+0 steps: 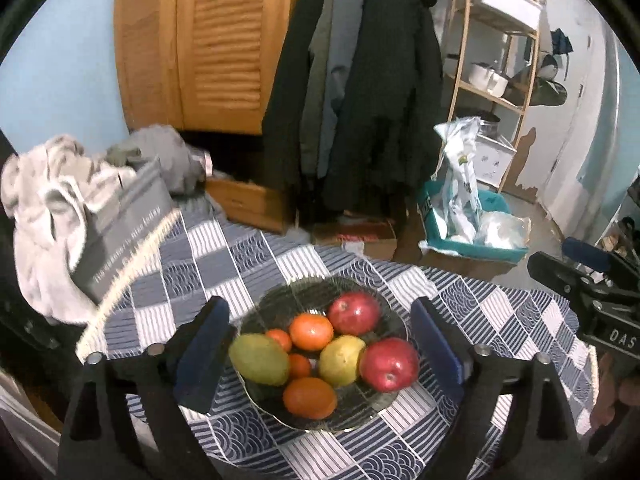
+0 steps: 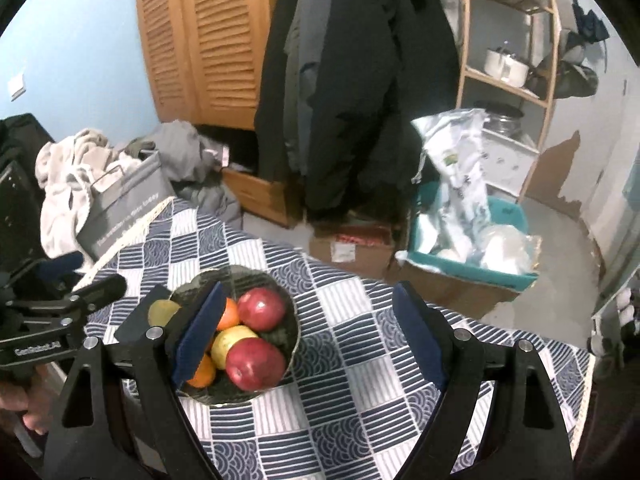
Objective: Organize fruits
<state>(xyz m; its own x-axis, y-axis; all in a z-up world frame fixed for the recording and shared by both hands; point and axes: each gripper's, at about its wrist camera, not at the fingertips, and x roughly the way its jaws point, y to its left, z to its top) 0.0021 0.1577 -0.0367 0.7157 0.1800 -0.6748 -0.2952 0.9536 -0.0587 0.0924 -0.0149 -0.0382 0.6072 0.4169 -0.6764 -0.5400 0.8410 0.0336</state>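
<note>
**Fruit plate on the checked cloth, both grippers above and empty**

Blue-and-white checked cloth point(image 1: 256, 264) covers the table, whose far edge curves across the middle of both views; beyond it stand a louvred wooden cabinet point(image 1: 208, 40), hanging dark coats point(image 1: 360, 92) and a teal bin point(image 1: 472, 224) on the floor. To the right of the plate the cloth lies bare and open; at the table's far left edge sits a grey box point(image 1: 124, 232) with pale laundry point(image 1: 44, 208) beside it.

On a glass plate point(image 1: 280, 300) lie two red apples point(image 1: 389, 364), several oranges point(image 1: 310, 398), a yellow fruit and a green mango point(image 1: 260, 358), whose long axis runs from upper left to lower right in the left wrist view.

Left gripper point(image 1: 320, 360) has its jaws wide apart, nothing between the pads, and the plate appears framed between them, below. Right gripper point(image 2: 308, 340) is also spread and empty; the plate point(image 2: 294, 344) lies toward its left finger, which partly hides the fruit.
</note>
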